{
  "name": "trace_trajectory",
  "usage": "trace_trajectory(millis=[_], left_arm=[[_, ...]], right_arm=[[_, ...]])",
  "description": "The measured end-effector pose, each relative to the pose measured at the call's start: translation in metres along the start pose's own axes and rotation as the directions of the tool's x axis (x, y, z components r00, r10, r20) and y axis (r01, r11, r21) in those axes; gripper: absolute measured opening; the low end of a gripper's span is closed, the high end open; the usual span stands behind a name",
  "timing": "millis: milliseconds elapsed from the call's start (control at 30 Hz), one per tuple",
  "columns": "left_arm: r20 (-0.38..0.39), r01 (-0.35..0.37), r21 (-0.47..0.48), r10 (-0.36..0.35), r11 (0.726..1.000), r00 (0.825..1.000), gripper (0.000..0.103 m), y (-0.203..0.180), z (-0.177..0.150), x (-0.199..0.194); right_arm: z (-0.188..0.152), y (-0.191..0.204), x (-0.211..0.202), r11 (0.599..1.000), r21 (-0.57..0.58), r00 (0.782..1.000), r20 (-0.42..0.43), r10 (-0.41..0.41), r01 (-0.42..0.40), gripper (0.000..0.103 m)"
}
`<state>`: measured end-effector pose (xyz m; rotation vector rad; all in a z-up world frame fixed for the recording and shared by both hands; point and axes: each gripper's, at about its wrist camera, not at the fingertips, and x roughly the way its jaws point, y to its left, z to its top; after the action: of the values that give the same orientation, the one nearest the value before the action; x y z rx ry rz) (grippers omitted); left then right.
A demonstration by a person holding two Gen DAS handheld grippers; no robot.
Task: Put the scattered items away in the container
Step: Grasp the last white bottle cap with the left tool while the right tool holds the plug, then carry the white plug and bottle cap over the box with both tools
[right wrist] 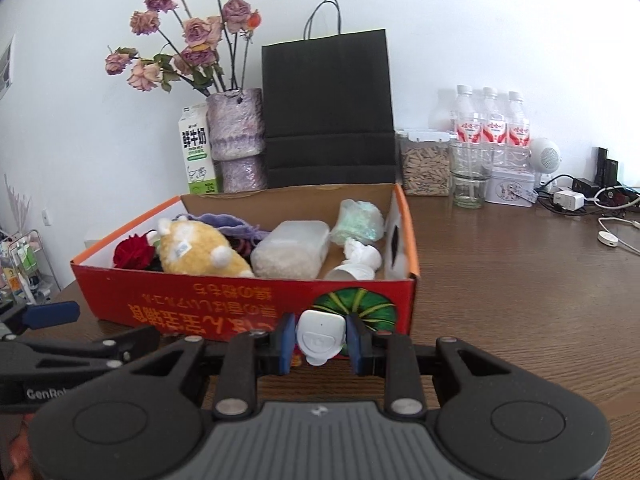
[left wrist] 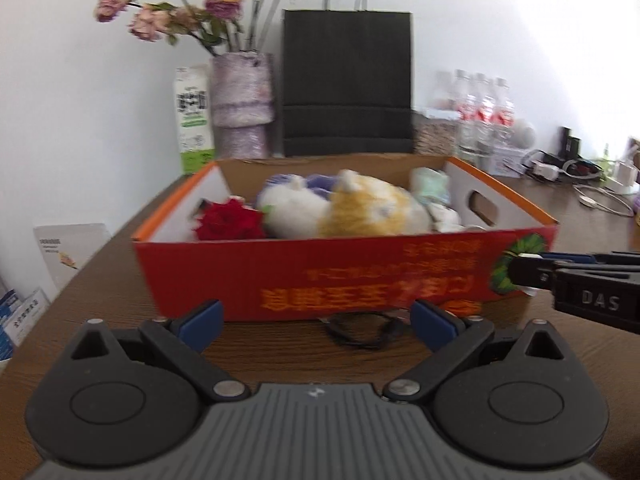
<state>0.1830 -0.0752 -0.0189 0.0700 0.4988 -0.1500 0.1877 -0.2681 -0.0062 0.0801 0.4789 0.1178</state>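
Observation:
A red cardboard box (left wrist: 320,272) (right wrist: 240,300) stands on the brown table. It holds a yellow and white plush toy (left wrist: 360,212) (right wrist: 200,252), a red rose (left wrist: 232,220) (right wrist: 132,254), a clear plastic tub (right wrist: 292,250), a crumpled greenish bag (right wrist: 358,220) and a white figurine (right wrist: 360,258). My left gripper (left wrist: 316,322) is open and empty, low in front of the box. A black hair tie (left wrist: 360,330) lies on the table between its fingers. My right gripper (right wrist: 320,340) is shut on a small white device (right wrist: 320,336), just before the box's near right corner.
Behind the box stand a black paper bag (right wrist: 326,112), a vase of dried roses (right wrist: 236,140), a milk carton (right wrist: 198,152), water bottles (right wrist: 494,124), a seed jar (right wrist: 424,164) and a glass (right wrist: 470,176). Cables and chargers (right wrist: 580,200) lie at the far right.

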Motion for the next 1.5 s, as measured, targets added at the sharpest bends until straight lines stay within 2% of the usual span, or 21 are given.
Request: trace_trajectory(millis=[133, 233, 300, 400, 633, 800, 967, 1067, 1200, 1500], left_arm=[[-0.036, 0.024, 0.029, -0.023, 0.999, 0.999, 0.085, -0.023, -0.002, 0.01], [-0.06, 0.064, 0.004, -0.063, 0.998, 0.996, 0.077, -0.031, -0.001, 0.015], [-0.076, 0.08, -0.007, -0.08, 0.997, 0.994, 0.063, -0.036, 0.0, 0.019], [-0.099, 0.103, -0.014, -0.104, 0.995, 0.99, 0.053, -0.042, 0.0, 0.025], [-0.107, 0.122, -0.034, -0.125, 0.992, 0.986, 0.048, -0.046, 0.001, 0.031], [-0.1, 0.128, -0.055, -0.133, 0.99, 0.986, 0.035, -0.045, 0.002, 0.028], [-0.098, 0.146, -0.039, -0.149, 0.989, 0.984, 0.034, -0.051, 0.002, 0.026], [-0.093, 0.155, -0.042, -0.158, 0.987, 0.983, 0.027, -0.053, 0.002, 0.025], [-0.087, 0.166, -0.037, -0.168, 0.986, 0.982, 0.027, -0.056, 0.003, 0.024], [-0.105, 0.14, -0.013, -0.141, 0.99, 0.984, 0.028, -0.059, 0.003, 0.027]], right_arm=[[-0.002, -0.016, -0.001, 1.0, 0.009, 1.0, -0.003, 0.002, -0.001, 0.026], [-0.002, -0.027, -0.001, 1.0, 0.015, 1.0, -0.008, 0.004, -0.004, 0.026], [-0.003, -0.033, 0.0, 1.0, 0.026, 1.0, -0.016, 0.004, -0.003, 0.026], [-0.004, -0.039, 0.001, 0.999, 0.043, 1.0, -0.025, 0.011, -0.01, 0.026], [-0.007, -0.038, -0.003, 0.999, 0.033, 1.0, -0.012, 0.01, -0.01, 0.026], [-0.007, -0.038, -0.006, 0.999, 0.032, 1.0, -0.003, 0.008, -0.008, 0.026], [-0.007, -0.037, -0.006, 0.999, 0.031, 1.0, -0.002, 0.006, -0.006, 0.026], [-0.007, -0.038, -0.007, 0.999, 0.033, 1.0, -0.001, 0.007, -0.007, 0.026], [-0.006, -0.038, -0.008, 0.999, 0.034, 1.0, 0.003, 0.007, -0.007, 0.026], [-0.006, -0.038, -0.009, 0.999, 0.034, 1.0, 0.007, 0.009, -0.009, 0.026]])
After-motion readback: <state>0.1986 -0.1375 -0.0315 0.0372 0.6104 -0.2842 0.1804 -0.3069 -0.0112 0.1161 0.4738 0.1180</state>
